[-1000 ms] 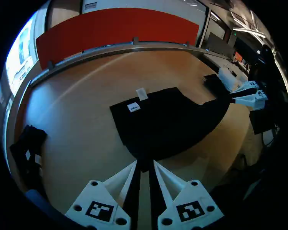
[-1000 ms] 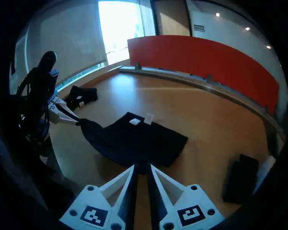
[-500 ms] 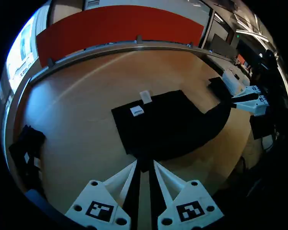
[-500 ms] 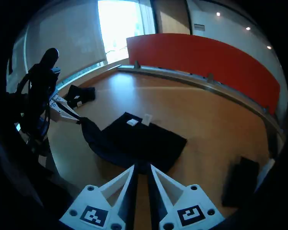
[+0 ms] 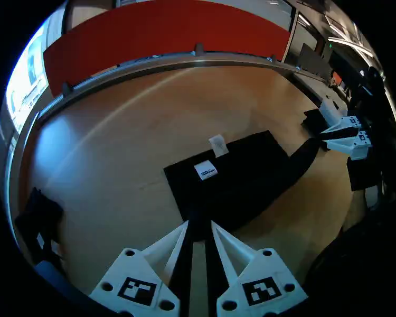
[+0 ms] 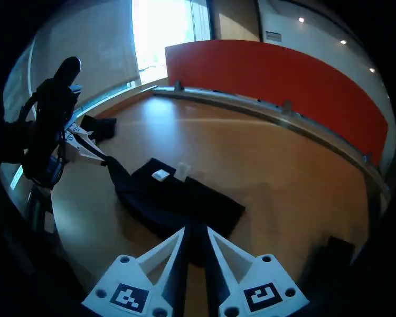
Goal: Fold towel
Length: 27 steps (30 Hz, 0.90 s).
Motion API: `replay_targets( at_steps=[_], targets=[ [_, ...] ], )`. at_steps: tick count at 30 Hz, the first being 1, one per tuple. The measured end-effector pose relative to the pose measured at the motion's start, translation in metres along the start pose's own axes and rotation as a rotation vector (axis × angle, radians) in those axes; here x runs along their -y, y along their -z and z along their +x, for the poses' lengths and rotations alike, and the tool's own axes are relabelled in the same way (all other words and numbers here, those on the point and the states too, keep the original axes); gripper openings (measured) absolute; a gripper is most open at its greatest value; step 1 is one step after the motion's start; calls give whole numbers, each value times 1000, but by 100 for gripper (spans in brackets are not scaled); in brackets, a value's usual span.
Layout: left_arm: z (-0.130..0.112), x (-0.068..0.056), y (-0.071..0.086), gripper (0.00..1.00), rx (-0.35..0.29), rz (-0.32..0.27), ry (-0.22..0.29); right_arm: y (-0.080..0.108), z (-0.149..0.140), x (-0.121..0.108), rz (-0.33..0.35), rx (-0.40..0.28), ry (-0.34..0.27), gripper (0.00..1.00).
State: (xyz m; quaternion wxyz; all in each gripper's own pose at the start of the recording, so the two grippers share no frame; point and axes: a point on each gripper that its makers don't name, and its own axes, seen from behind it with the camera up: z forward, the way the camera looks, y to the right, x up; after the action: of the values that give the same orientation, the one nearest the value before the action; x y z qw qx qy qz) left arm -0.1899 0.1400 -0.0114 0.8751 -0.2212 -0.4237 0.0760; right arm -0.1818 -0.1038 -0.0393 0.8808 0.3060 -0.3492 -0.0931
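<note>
A black towel [image 5: 240, 177] with two white tags lies on the wooden table, its near edge lifted at both corners. In the left gripper view, my left gripper [image 5: 198, 228] is shut on the near corner of the towel. The right gripper [image 5: 324, 141] shows far right in that view, pinching the other corner, and the cloth sags between the two. In the right gripper view, my right gripper [image 6: 196, 231] is shut on the towel [image 6: 177, 198]. There the left gripper [image 6: 104, 160] holds the opposite corner, with a dark-sleeved hand behind it.
The wooden table [image 5: 119, 142] ends at a metal rail [image 5: 145, 66] with a red divider panel [image 5: 161, 37] behind. Dark folded cloths lie at the table's edges [image 5: 37, 222] [image 6: 100, 127] [image 6: 332, 253]. A bright window [image 6: 161, 31] is beyond.
Both grippers have carried the held towel edge forward over the flat part. The sagging cloth between them has shortened and the towel looks narrower.
</note>
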Motion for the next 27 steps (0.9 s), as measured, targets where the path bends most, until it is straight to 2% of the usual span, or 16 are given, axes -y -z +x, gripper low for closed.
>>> replay_targets(
  at_steps=[9,17,27],
  targets=[
    [8,9,-30,14,34,-11,1,-27,-3,-23,-20,32,-28,16],
    [8,15,-48,14,60,-11,-1,-44,-9,-33,-29,56,-47,16],
    [13,30,-73,28,63,16,7,-65,-15,-46,-56,73,-77,16]
  ],
)
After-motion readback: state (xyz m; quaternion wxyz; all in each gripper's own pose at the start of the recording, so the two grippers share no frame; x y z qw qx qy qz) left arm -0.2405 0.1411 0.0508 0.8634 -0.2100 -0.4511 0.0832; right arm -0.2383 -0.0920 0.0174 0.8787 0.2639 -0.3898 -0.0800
